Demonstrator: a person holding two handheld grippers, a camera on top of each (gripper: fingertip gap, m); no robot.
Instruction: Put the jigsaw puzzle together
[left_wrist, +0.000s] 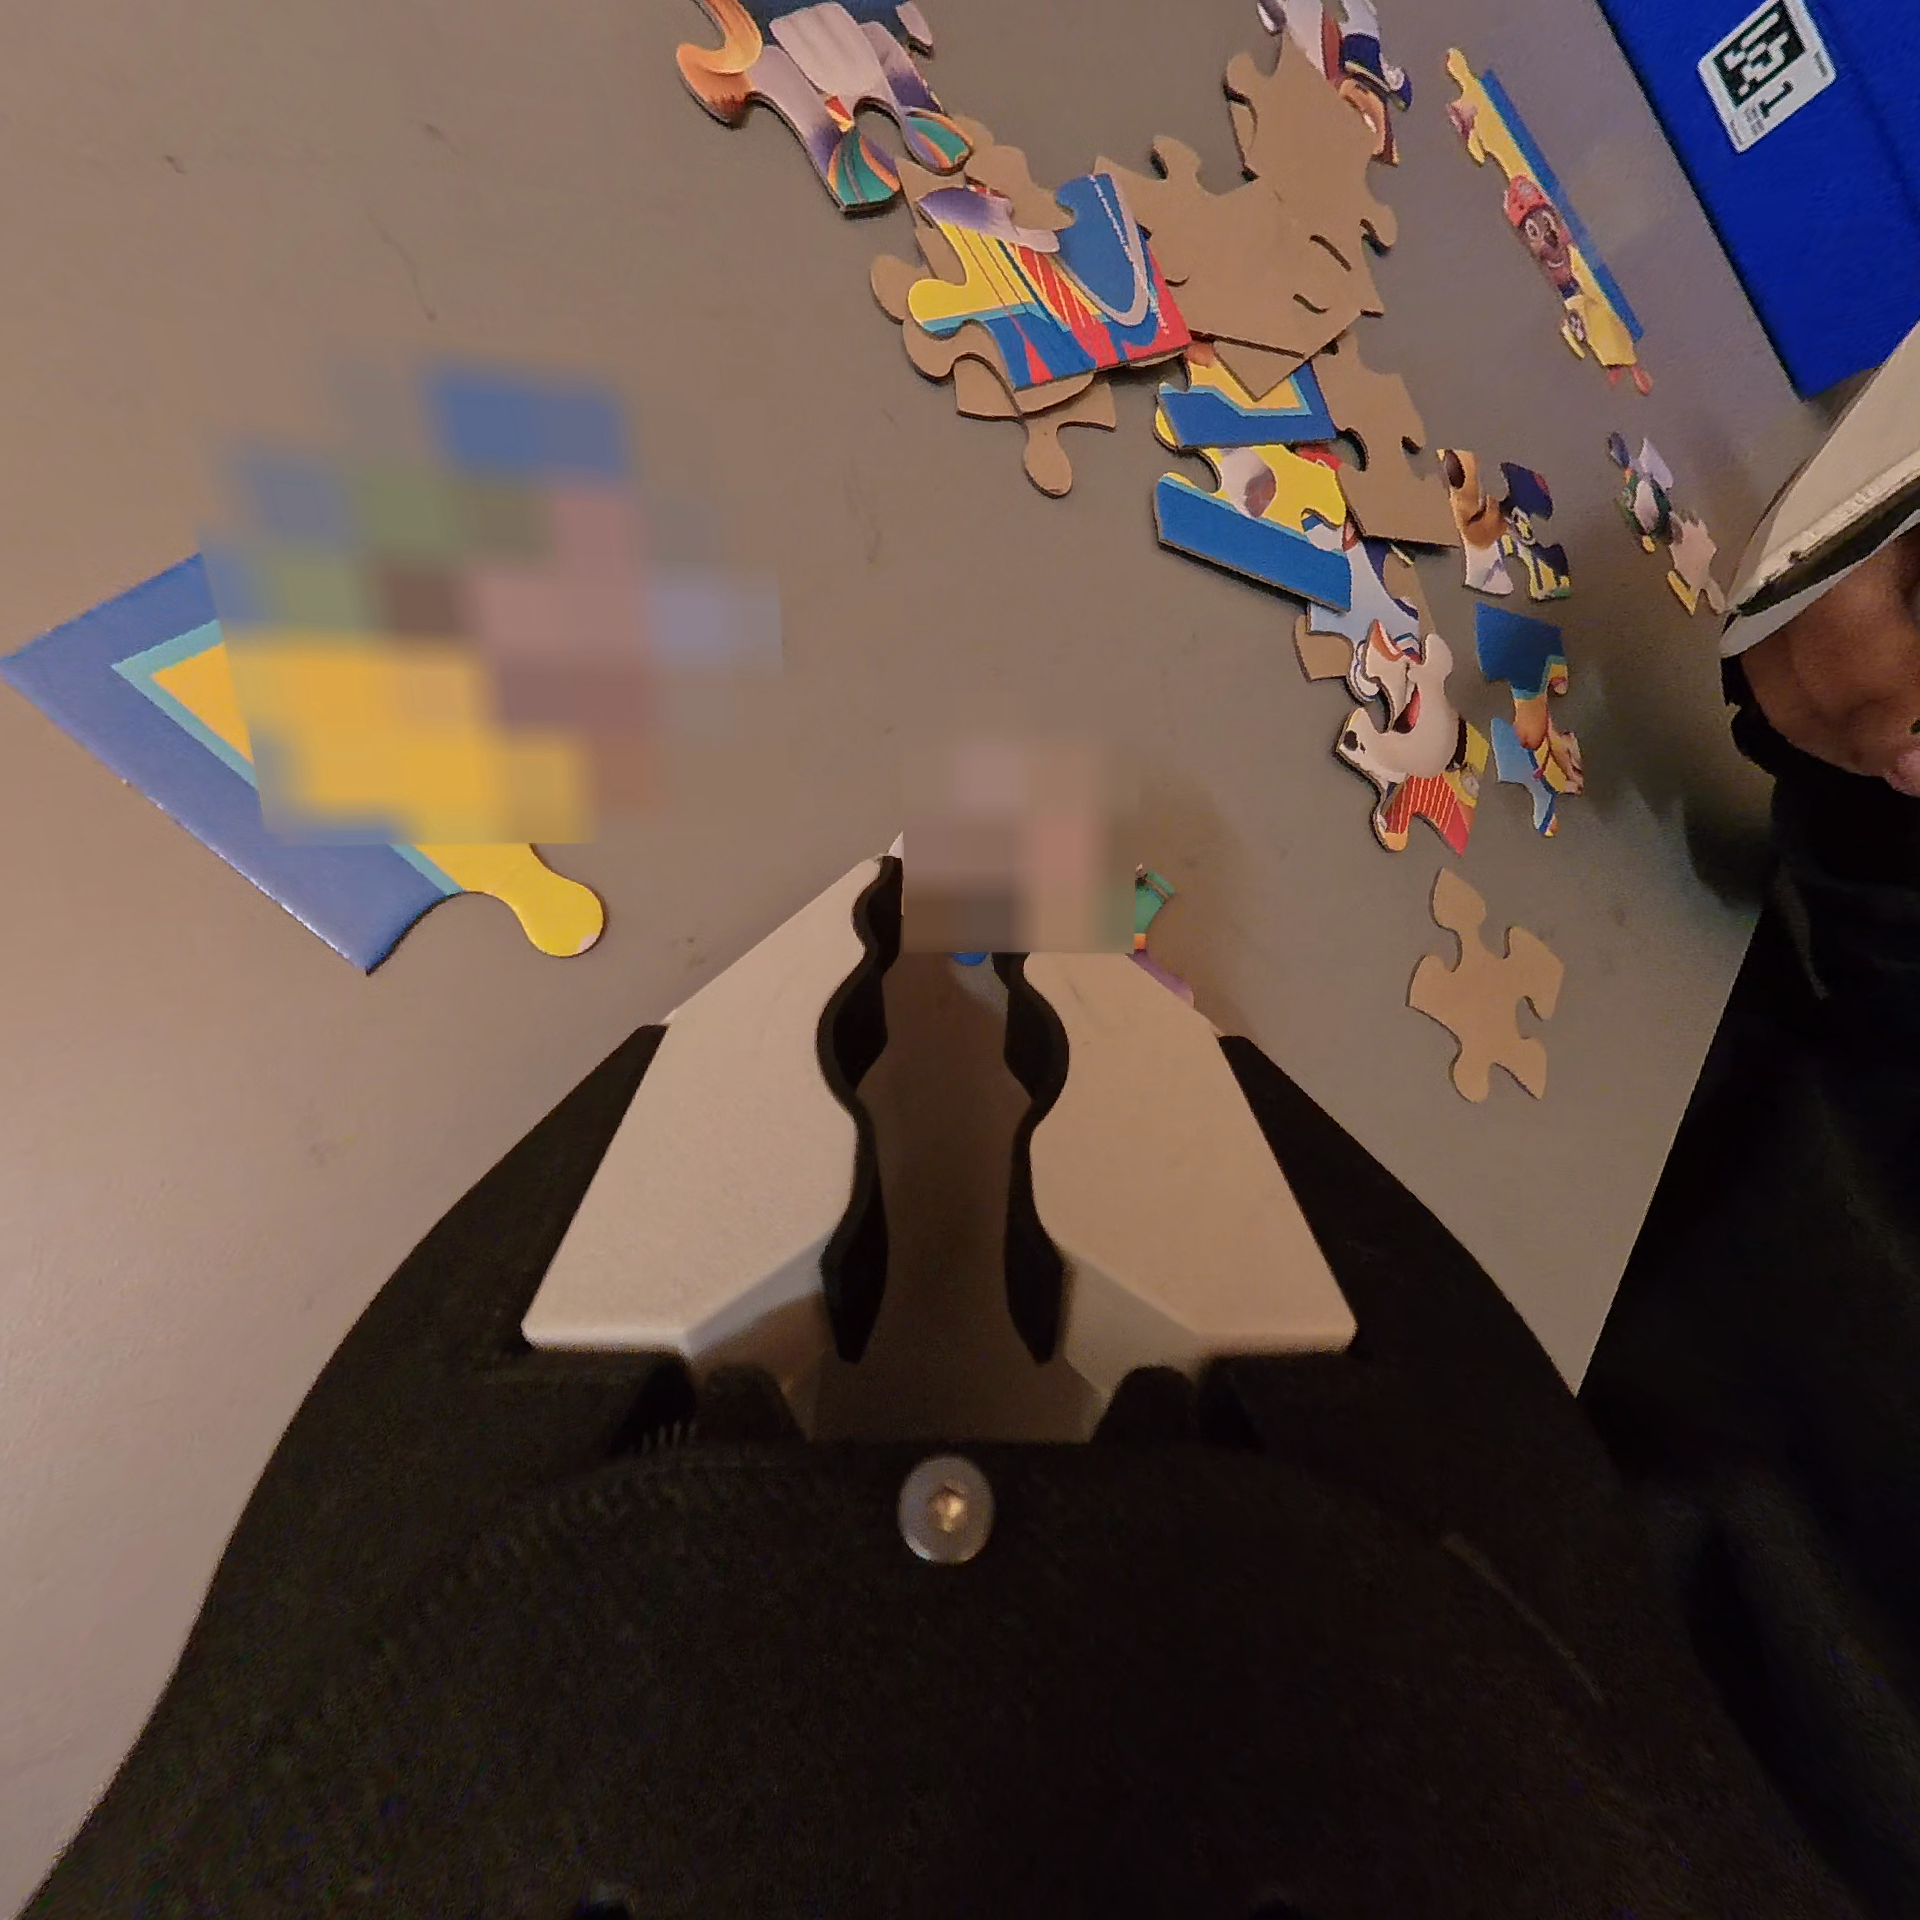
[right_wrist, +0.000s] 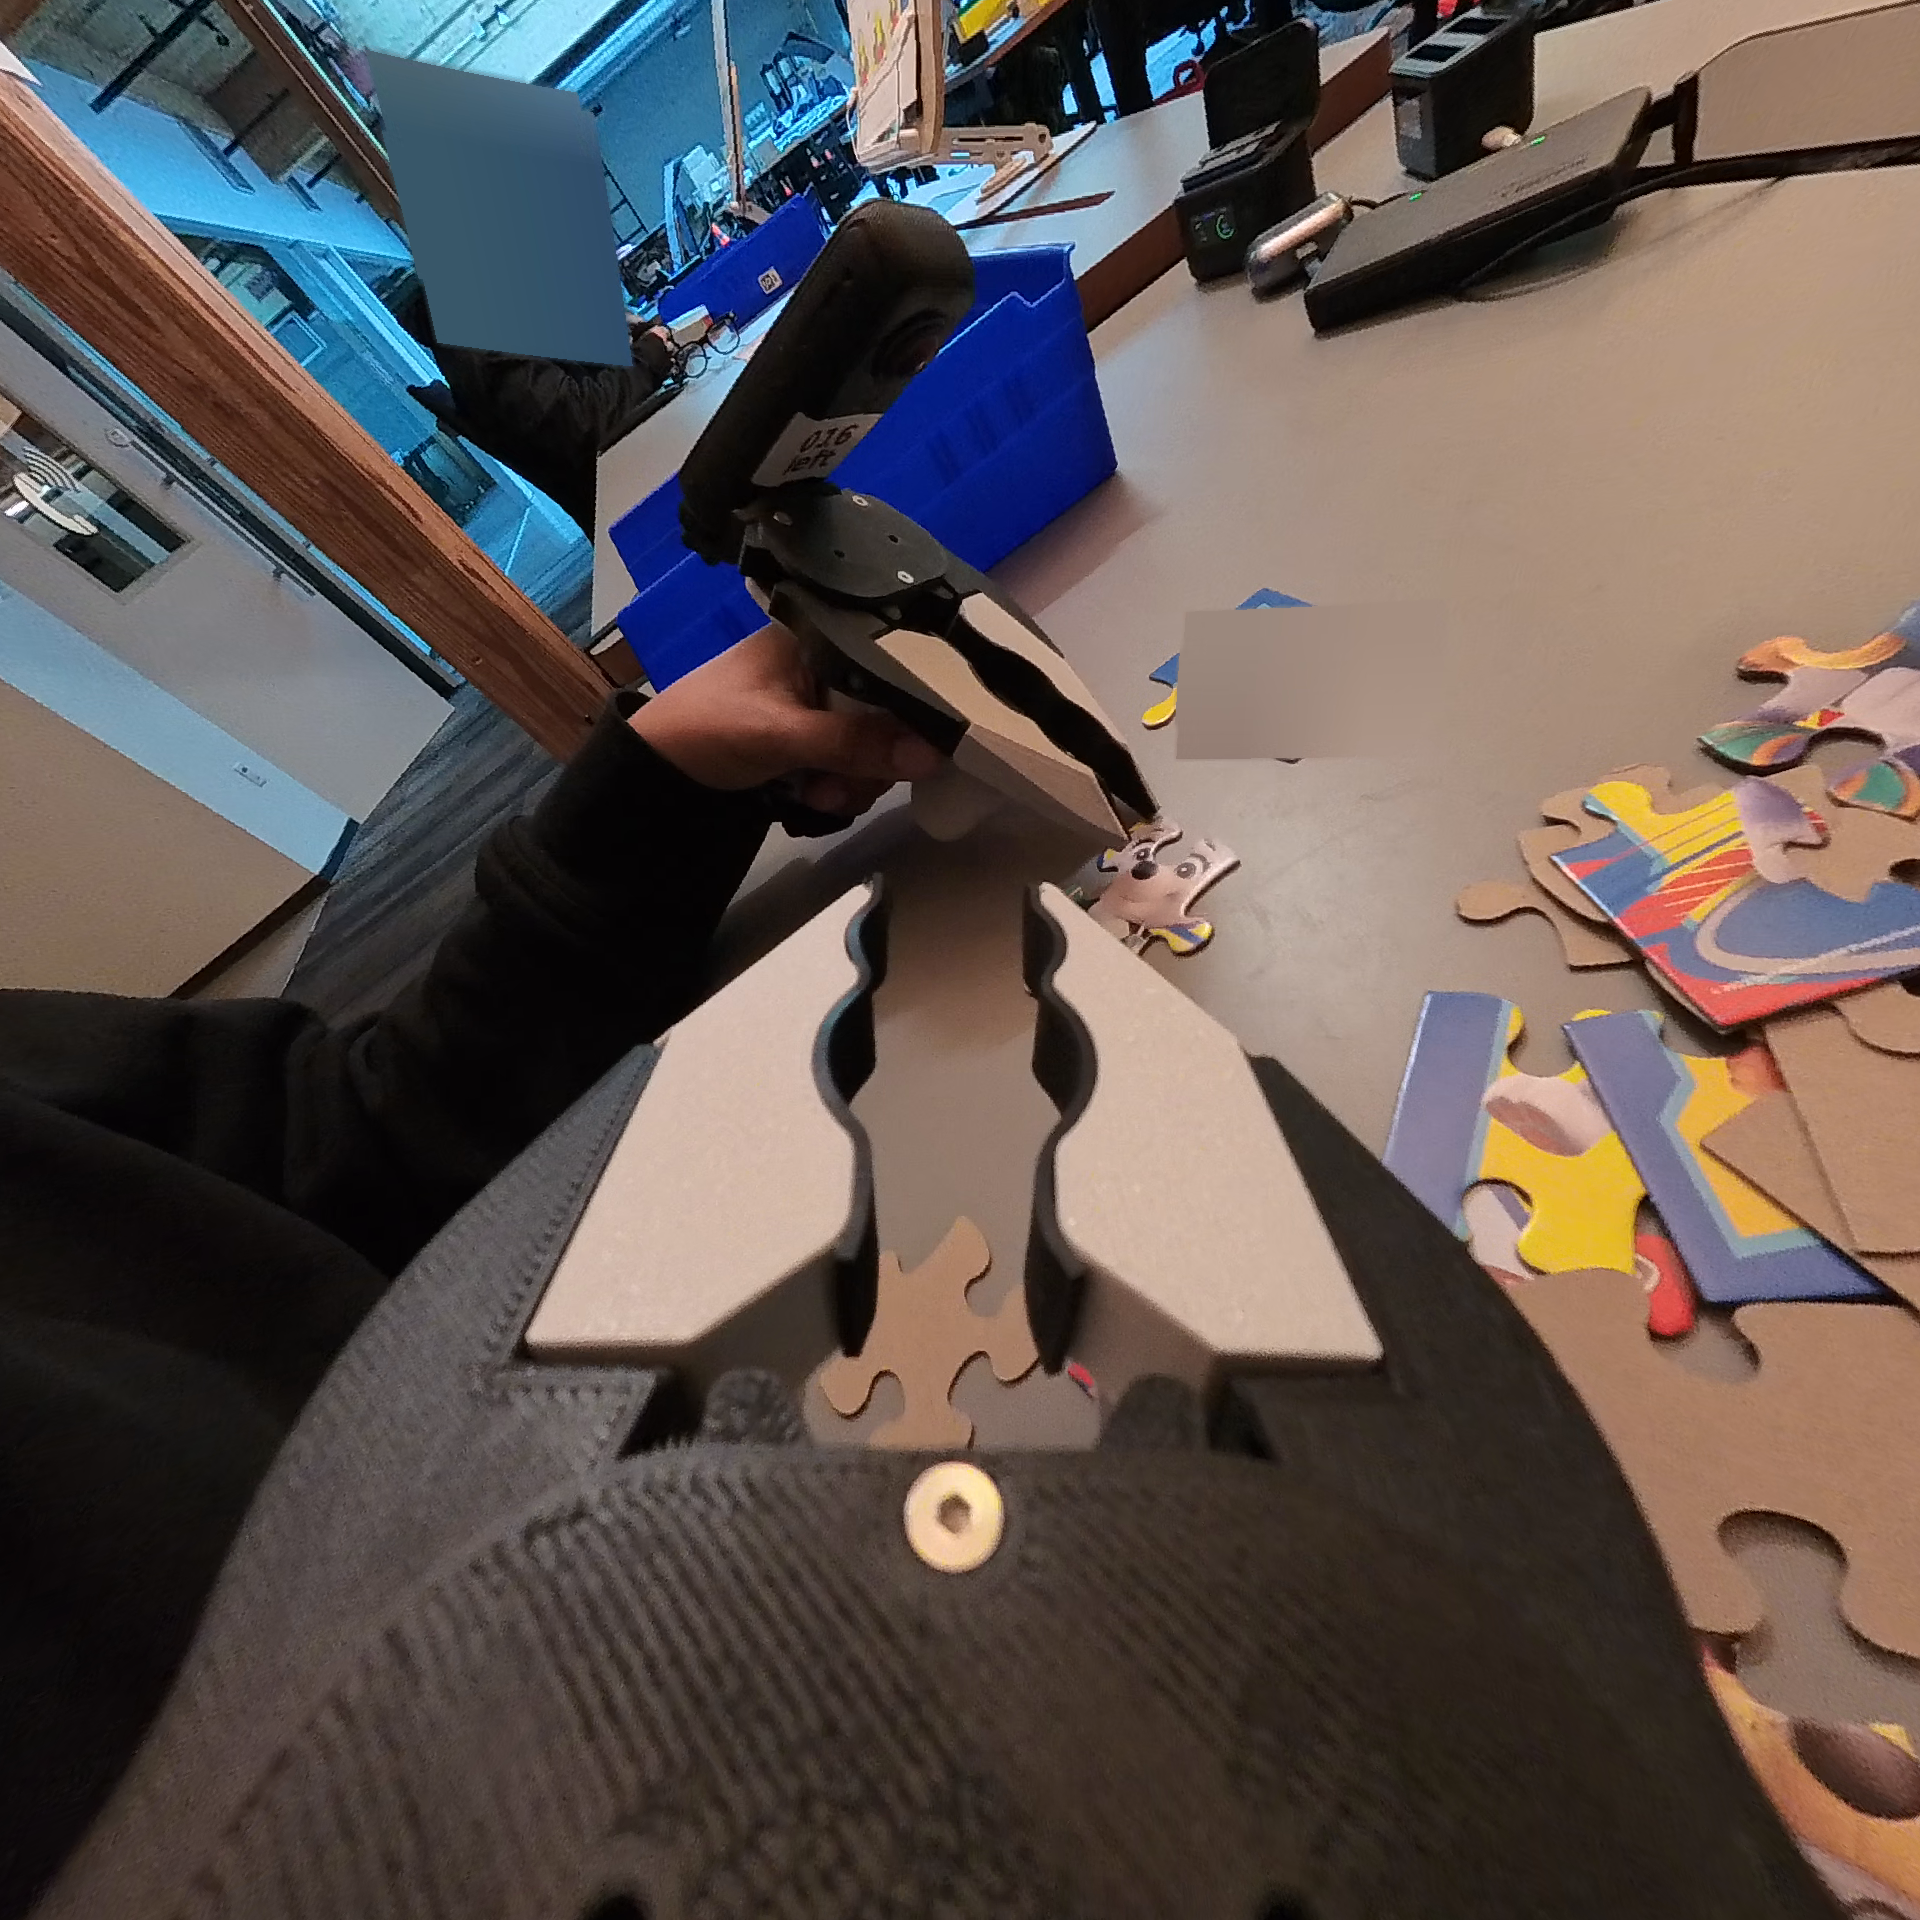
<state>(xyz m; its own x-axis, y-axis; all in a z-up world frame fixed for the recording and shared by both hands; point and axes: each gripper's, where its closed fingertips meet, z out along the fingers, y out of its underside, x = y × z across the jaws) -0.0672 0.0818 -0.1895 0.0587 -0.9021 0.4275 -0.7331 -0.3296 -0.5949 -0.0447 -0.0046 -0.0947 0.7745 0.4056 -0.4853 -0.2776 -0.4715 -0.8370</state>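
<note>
Right wrist view shows the left gripper (right_wrist: 1138, 816) held in a hand (right_wrist: 769, 727) with a dark sleeve (right_wrist: 499, 935), tilted steeply down so its fingertips meet the table (right_wrist: 1455, 520) at the edge of a cartoon-dog piece (right_wrist: 1169, 868). Its jaws stand narrow; whether the pads press on that piece cannot be told, since a blurred patch covers the fingertips in the left wrist view. The right gripper (right_wrist: 951, 904) hovers just beside it, pointed along the table, jaws parted with nothing between the tips. A face-down brown piece (right_wrist: 925, 1340) lies on the table under its finger roots. To the right lies a heap of loose pieces (right_wrist: 1714, 904), some face-down. A corner section (left_wrist: 125, 707) with blue border lies to the left of the left gripper. A blue bin (right_wrist: 987, 416) stands behind.
</note>
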